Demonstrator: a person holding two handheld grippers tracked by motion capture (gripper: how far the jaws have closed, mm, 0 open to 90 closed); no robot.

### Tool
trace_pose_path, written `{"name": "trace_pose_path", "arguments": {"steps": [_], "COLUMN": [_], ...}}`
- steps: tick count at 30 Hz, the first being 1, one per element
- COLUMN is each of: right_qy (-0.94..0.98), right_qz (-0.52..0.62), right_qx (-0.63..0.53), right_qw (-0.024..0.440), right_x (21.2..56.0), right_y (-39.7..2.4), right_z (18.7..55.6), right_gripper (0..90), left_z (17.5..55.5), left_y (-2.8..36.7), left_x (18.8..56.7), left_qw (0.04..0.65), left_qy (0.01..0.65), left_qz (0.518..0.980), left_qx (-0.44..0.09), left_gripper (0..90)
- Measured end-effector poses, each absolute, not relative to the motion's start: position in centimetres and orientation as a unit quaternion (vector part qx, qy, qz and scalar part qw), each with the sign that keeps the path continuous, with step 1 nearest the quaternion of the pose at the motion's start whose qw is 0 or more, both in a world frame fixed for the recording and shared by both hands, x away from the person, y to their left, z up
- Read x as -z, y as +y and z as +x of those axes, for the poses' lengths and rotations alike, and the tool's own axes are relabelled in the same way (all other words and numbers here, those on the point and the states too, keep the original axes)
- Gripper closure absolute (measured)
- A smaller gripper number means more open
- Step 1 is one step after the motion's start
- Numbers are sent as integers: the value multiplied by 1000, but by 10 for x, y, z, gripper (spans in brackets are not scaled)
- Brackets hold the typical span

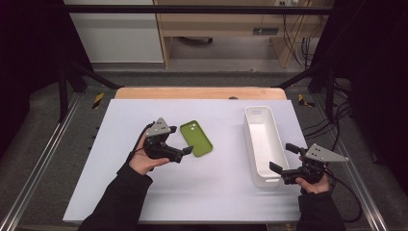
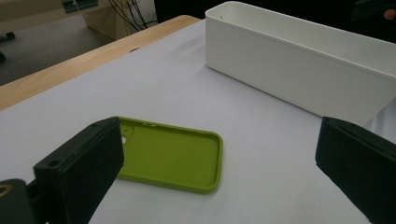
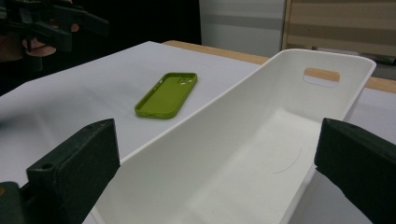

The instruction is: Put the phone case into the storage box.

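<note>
A green phone case (image 1: 196,138) lies open side up on the white table (image 1: 192,192), left of a long white bin (image 1: 262,144). My left gripper (image 1: 185,151) hovers just left of the case, jaws spread wide and holding nothing. In the left gripper view the phone case (image 2: 173,154) lies between and beyond the two jaws, with the bin (image 2: 299,70) farther off. My right gripper (image 1: 281,159) stands open at the bin's near right end. In the right gripper view its jaws straddle the near end of the bin (image 3: 261,154); the phone case (image 3: 167,94) lies beyond.
The table's wooden far edge (image 1: 199,93) runs across the back. Black frame rails (image 1: 38,163) flank the table on both sides. Cables (image 1: 337,115) trail on the floor at the right. The left gripper's hand shows at the upper left of the right gripper view.
</note>
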State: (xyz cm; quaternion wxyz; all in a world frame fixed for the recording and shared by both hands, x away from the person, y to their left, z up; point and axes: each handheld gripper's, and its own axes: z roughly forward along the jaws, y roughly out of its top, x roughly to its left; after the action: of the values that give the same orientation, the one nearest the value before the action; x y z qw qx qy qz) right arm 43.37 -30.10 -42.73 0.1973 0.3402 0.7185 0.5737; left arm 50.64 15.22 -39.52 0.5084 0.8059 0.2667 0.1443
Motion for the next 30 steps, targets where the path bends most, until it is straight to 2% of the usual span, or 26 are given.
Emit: {"name": "trace_pose_path", "arguments": {"steps": [30], "right_qy": [719], "right_qz": [338], "right_qx": [-574], "right_qw": [197], "right_x": [427], "right_y": [-301], "right_z": [434], "right_gripper": [4], "left_z": [543], "left_y": [105], "left_x": [397], "left_qw": [477], "left_qy": [272], "left_qz": [823], "left_qx": [-147], "left_gripper": [17]}}
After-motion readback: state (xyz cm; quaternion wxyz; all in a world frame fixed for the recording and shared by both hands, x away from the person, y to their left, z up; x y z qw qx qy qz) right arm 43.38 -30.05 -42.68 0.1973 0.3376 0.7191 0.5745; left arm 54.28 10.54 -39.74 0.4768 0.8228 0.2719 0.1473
